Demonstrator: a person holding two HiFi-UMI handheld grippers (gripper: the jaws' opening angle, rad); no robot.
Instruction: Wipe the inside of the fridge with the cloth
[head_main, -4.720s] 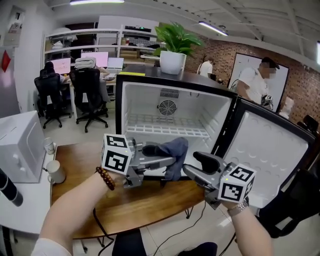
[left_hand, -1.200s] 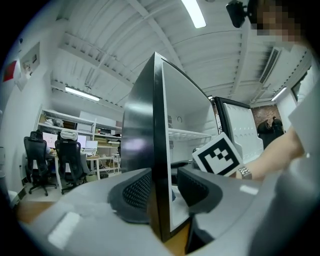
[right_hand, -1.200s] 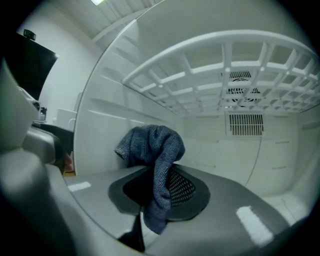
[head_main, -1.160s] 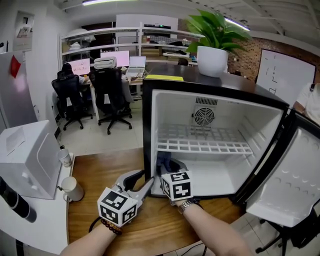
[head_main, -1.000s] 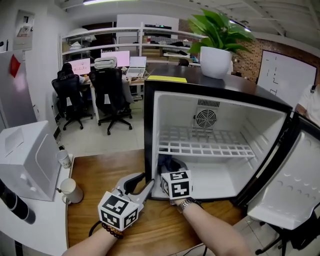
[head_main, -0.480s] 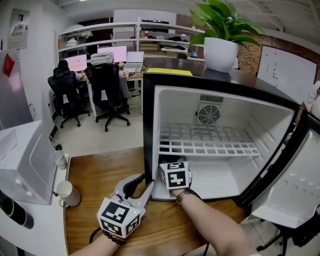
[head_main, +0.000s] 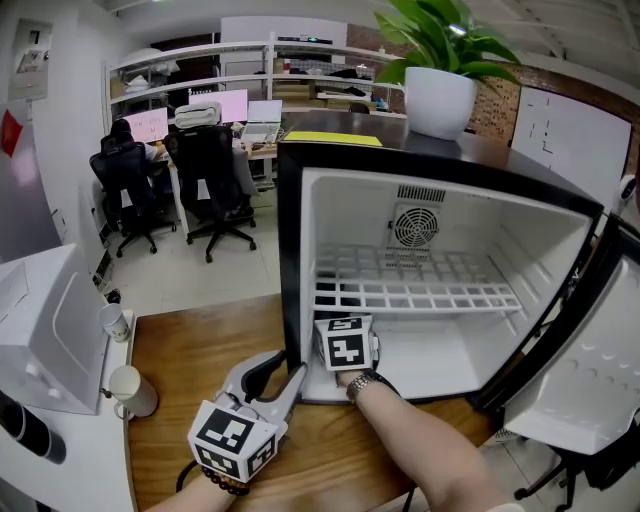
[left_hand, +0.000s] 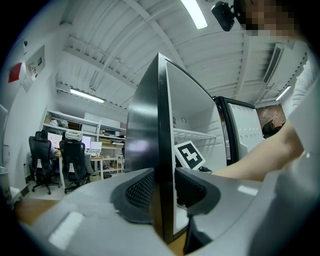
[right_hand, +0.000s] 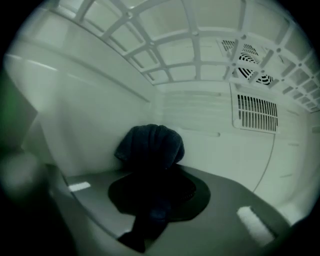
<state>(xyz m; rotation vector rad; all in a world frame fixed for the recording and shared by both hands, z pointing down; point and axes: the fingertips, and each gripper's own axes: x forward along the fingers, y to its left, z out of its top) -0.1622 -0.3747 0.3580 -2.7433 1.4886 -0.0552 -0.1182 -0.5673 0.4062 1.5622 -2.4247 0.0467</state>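
Observation:
The small black fridge (head_main: 290, 250) stands open on the wooden table, white inside. My right gripper (right_hand: 155, 190) reaches into the lower compartment under the wire shelf (head_main: 420, 285) and is shut on a dark blue cloth (right_hand: 150, 145). The cloth's bunched end sits low against the left inner wall (right_hand: 90, 100), near the back corner. In the head view only this gripper's marker cube (head_main: 345, 343) shows, and the cloth is hidden behind it. My left gripper (head_main: 287, 362) is outside at the front, its jaws closed on the front edge of the fridge's left wall (left_hand: 161, 150).
The fridge door (head_main: 590, 340) hangs open at the right. A potted plant (head_main: 440, 100) stands on top of the fridge. Two white cups (head_main: 130, 385) and a white appliance (head_main: 40, 330) are on the left. The rear wall has vents (right_hand: 257, 112) and a fan grille.
My right gripper has carried the cloth a little deeper into the lower compartment along the left wall. The left gripper has stayed on the wall edge.

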